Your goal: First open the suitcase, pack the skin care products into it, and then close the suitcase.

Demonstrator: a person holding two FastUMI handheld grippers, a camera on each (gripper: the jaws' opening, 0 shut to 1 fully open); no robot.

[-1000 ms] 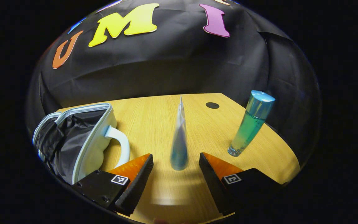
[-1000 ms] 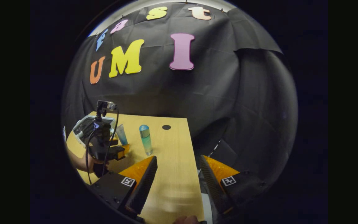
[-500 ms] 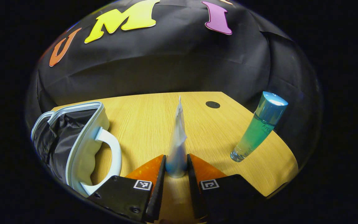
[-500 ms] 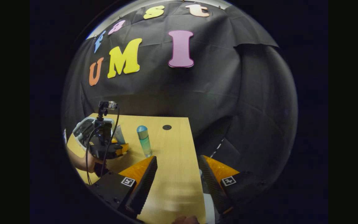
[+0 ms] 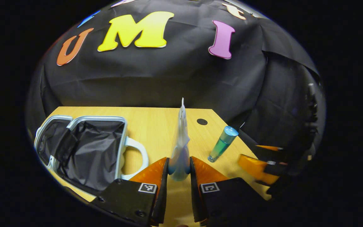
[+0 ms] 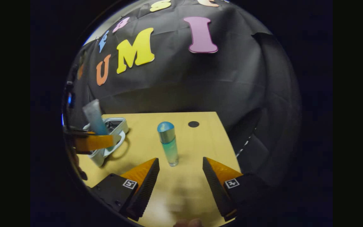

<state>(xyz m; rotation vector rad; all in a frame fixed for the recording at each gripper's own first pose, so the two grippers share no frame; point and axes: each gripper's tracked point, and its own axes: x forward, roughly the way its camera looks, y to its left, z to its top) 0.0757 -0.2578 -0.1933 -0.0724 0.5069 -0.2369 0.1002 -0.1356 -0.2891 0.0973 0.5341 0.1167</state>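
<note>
Left gripper (image 5: 179, 170) clamps tube (image 5: 180, 148) near cap, lifted off tabletop (image 5: 156, 126). Suitcase (image 5: 87, 151) open at left. Right gripper (image 6: 180, 171) wide before bottle (image 6: 168, 142). Keep tube upright, release low inside lining.

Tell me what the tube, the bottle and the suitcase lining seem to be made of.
Tube: probably soft plastic, matte, with a flat crimped end. Bottle: clear glass or hard plastic, glossy, showing blue-green liquid; its cap looks metallic. Suitcase lining: thin black fabric, creased and slightly shiny.
</note>
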